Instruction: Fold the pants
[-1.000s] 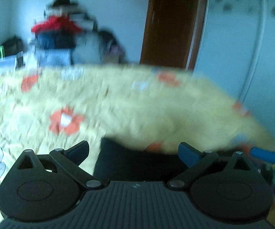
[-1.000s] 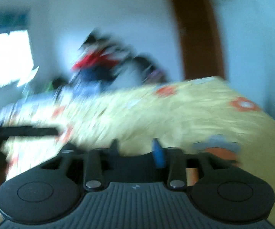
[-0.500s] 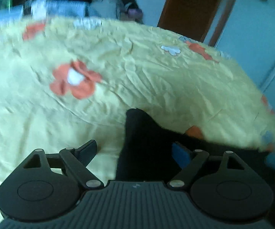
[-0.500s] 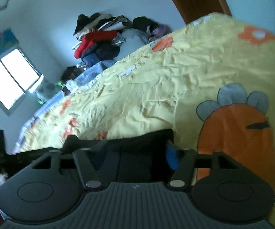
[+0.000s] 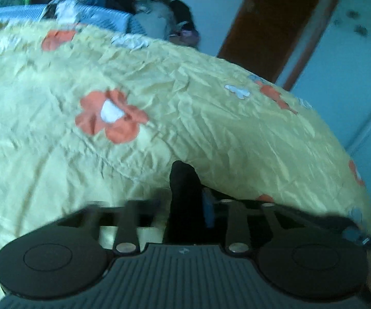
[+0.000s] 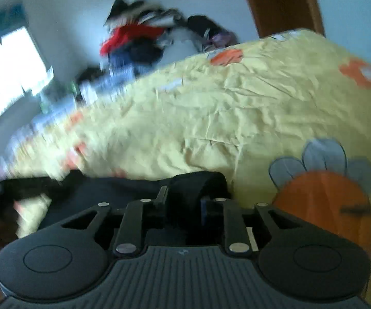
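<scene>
we have both tongs closing on the pants point(image 6: 134, 193) at the near edge of the bed point(image 5: 211, 128): right gripper point(image 6: 183, 203) clenched on a bunched corner, left gripper point(image 5: 185, 203) pinching another, ready to lift and fold.

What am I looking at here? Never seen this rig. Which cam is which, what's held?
No robot: a person holds a two-finger gripper in each hand, with a fisheye camera on each looking along its fingers. One picture is from the left gripper, the other from the right gripper. On the yellow flowered bedspread lie black pants. Both sets of jaws have just been closing with a fold of the pants between them; the right set looks clamped on it. Behind is a clothes pile.
</scene>
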Demonstrator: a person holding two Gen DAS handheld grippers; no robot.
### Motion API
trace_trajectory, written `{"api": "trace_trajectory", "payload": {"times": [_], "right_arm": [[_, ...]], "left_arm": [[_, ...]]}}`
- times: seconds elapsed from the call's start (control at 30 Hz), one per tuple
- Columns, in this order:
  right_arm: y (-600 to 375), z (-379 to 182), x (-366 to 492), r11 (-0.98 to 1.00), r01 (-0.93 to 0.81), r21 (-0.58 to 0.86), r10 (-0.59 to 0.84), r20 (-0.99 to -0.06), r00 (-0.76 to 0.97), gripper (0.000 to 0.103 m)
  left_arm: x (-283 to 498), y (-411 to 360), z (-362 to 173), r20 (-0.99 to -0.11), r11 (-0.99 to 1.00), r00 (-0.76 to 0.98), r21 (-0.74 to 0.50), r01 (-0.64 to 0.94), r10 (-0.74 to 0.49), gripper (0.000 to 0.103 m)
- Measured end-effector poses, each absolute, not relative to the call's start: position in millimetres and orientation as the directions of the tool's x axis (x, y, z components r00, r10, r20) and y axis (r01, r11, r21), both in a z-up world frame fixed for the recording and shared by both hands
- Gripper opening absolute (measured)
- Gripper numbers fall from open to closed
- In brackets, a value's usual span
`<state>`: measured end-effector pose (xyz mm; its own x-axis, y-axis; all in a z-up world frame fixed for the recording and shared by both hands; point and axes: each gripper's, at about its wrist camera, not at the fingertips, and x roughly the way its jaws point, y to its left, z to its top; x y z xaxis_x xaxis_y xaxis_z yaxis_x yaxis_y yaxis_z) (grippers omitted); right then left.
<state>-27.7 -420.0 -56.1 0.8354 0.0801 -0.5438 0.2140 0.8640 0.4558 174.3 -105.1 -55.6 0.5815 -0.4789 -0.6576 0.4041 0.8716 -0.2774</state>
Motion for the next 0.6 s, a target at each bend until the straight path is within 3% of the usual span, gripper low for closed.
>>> {"api": "trace_trajectory", "payload": {"times": [0.03,0.13,0.17,0.27,0.3,0.33,0.37,0.4,0.43,0.5,0.6], "right_arm": [[-420,-51,-37,0.862,0.241,0.447,0.043,-0.538,0.842,0.024],[-403,-29,-59,0.892,0.397,0.217,-0.236,-0.527,0.817,0.025],[-394,-24,-61,0.905,0.393,0.165,-0.266,-0.501,0.823,0.027],[-374,-26,-53,0.951,0.173,0.255,-0.032,-0.478,0.878,0.028],[-367,-35,-46,0.961,0.116,0.253,0.028,-0.502,0.864,0.028],[-364,-47,-38,0.972,0.13,0.195,0.002,-0.56,0.829,0.028],[-363,-56,-36,0.975,0.182,0.126,-0.076,-0.581,0.811,0.039],[-367,-58,-42,0.967,0.221,0.128,-0.114,-0.558,0.822,0.064],[-373,-56,-48,0.945,0.294,0.141,-0.167,-0.565,0.808,0.07],[-371,-43,-71,0.908,0.408,0.092,-0.309,-0.509,0.803,0.07],[-352,-31,-100,0.945,0.299,0.135,-0.222,-0.408,0.885,0.069]], "left_arm": [[172,-102,-51,-0.662,0.888,0.604,-0.236,0.395,-0.445,0.074],[162,-96,-33,-0.609,0.909,0.683,-0.176,0.378,-0.402,0.084],[156,-98,-27,-0.591,0.901,0.69,-0.172,0.399,-0.418,0.085],[139,-112,-24,-0.599,0.852,0.631,-0.181,0.491,-0.492,0.088],[134,-117,-27,-0.611,0.827,0.599,-0.175,0.535,-0.517,0.093],[129,-124,-32,-0.625,0.812,0.583,-0.145,0.566,-0.518,0.095],[126,-130,-39,-0.644,0.812,0.595,-0.073,0.579,-0.481,0.092],[122,-134,-45,-0.657,0.829,0.632,0.019,0.558,-0.411,0.085],[118,-134,-49,-0.653,0.844,0.668,0.079,0.53,-0.358,0.081],[101,-126,-43,-0.599,0.855,0.721,0.112,0.506,-0.348,0.083],[69,-116,-35,-0.53,0.825,0.722,0.07,0.56,-0.445,0.097]]}}
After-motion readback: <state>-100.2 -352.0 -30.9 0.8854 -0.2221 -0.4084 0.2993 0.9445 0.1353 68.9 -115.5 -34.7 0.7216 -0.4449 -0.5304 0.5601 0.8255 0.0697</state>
